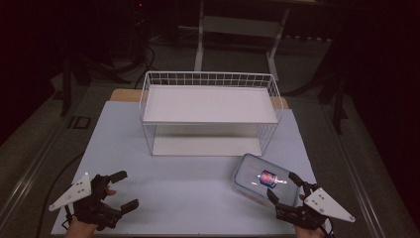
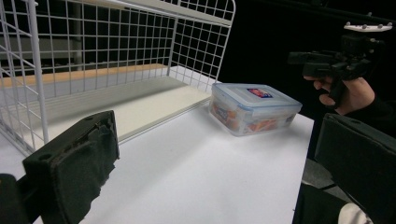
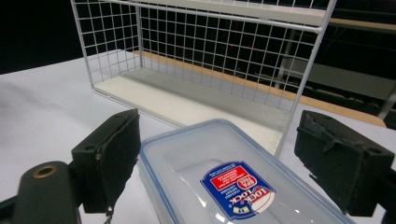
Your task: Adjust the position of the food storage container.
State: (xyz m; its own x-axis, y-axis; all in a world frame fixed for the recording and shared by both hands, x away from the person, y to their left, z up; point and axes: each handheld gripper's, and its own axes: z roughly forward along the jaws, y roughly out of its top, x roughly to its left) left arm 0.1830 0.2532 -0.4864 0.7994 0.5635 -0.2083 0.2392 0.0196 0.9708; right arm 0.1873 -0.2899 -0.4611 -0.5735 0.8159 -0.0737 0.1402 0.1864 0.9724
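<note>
A clear plastic box (image 1: 257,178) with a blue-rimmed lid and a red and blue label lies on the white table at the front right. My right gripper (image 1: 281,184) is open at its near corner. In the right gripper view the box (image 3: 233,186) lies between the two black pads (image 3: 109,158) of my right gripper (image 3: 219,140), and the right pad stands clear of it. At the front left my left gripper (image 1: 128,189) is open over bare table with nothing in it. From the left gripper view, between my left gripper's (image 2: 217,156) jaws, the box (image 2: 252,109) sits farther off.
A white wire rack (image 1: 208,74) with an upper and a lower shelf stands at the back middle of the white table (image 1: 188,188), open toward me. The table ends just behind both hands. The surroundings are dark, with a desk frame beyond.
</note>
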